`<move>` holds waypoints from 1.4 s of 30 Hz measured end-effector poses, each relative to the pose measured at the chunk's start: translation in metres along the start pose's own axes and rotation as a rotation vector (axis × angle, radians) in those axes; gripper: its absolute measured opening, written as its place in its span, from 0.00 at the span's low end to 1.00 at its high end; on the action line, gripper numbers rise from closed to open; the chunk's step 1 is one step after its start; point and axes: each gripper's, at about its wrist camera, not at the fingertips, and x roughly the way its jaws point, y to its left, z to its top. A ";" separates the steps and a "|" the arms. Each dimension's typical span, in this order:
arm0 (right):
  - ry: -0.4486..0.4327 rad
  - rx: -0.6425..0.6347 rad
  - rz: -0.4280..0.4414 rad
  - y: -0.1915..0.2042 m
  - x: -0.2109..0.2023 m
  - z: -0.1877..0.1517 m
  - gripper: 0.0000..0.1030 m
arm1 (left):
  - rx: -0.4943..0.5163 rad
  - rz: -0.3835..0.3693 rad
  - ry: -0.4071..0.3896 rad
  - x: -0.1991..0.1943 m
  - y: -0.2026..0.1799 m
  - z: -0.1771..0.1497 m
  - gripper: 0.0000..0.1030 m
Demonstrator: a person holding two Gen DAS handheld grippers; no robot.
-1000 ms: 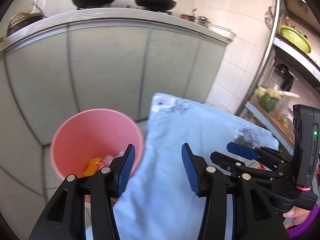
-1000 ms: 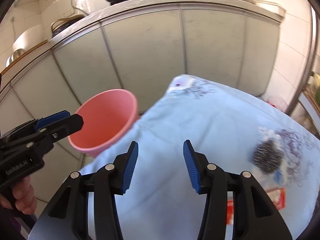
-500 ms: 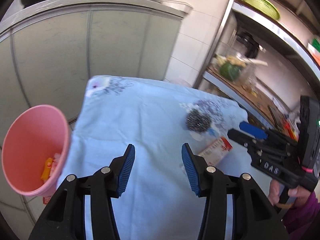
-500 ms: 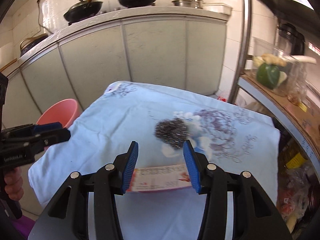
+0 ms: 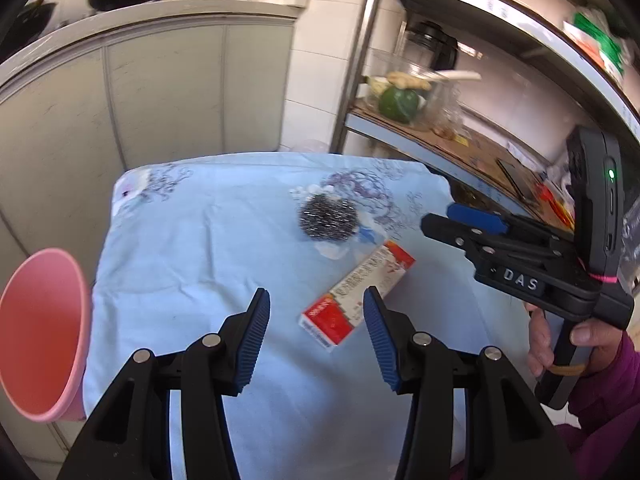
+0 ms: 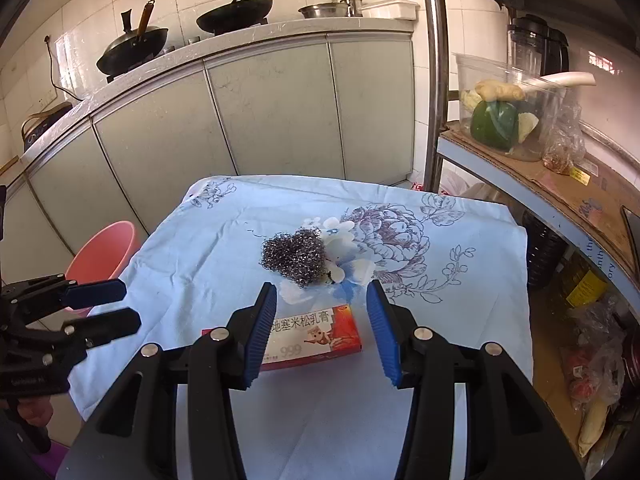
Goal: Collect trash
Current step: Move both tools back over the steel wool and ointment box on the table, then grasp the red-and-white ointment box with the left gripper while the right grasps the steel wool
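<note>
Both tongs stand open, nothing between the pads. Left gripper [image 5: 316, 334] hangs over the near edge of the table [image 5: 192, 248], its right pad just beside the near end of the box [image 5: 356, 294]. Right gripper [image 6: 322, 330] hangs over the same box [image 6: 316, 340], which shows between its jaws but untouched.

Box: flat red-and-white carton, lying flat on the blue cloth, skewed to the table edge. Scourer [image 6: 294, 256]: steel wool ball just beyond the box, near mid-table.

Bin [image 5: 42, 336]: pink, mouth tilted toward the table, beside its left edge and below it. Likely set there so trash can be carried a short way and dropped in.

Judgement: jaw gap looks wide enough for the box's short side; either gripper could take it. Right looks better lined up. Scourer is springy, so it needs a firmer squeeze.
</note>
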 end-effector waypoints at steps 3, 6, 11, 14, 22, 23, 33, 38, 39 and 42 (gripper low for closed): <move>0.004 0.008 -0.008 -0.003 0.000 -0.001 0.46 | 0.071 -0.017 0.036 0.014 -0.013 0.001 0.47; 0.004 0.011 -0.021 -0.006 0.000 0.000 0.46 | 0.130 -0.026 0.071 0.034 -0.019 0.004 0.47; 0.014 0.012 -0.043 -0.014 0.005 0.004 0.46 | 0.187 -0.055 0.152 0.068 -0.019 0.011 0.47; 0.027 0.027 -0.044 -0.020 0.010 0.006 0.46 | 0.208 -0.092 0.201 0.084 -0.019 0.013 0.47; 0.037 0.027 -0.055 -0.025 0.021 0.012 0.46 | 0.277 -0.107 0.264 0.110 -0.025 0.008 0.53; 0.037 0.026 -0.055 -0.025 0.022 0.013 0.46 | 0.281 -0.106 0.269 0.112 -0.026 0.008 0.53; 0.074 0.016 0.002 -0.019 0.041 0.024 0.46 | 0.228 -0.053 0.206 0.084 -0.014 -0.006 0.40; 0.096 0.000 0.044 -0.005 0.057 0.027 0.46 | 0.115 0.001 0.193 0.054 0.015 -0.018 0.39; 0.102 0.003 0.054 -0.003 0.060 0.027 0.46 | 0.091 0.013 0.196 0.049 0.022 -0.022 0.39; 0.129 0.019 0.089 0.003 0.072 0.028 0.46 | 0.058 0.037 0.194 0.034 0.034 -0.031 0.39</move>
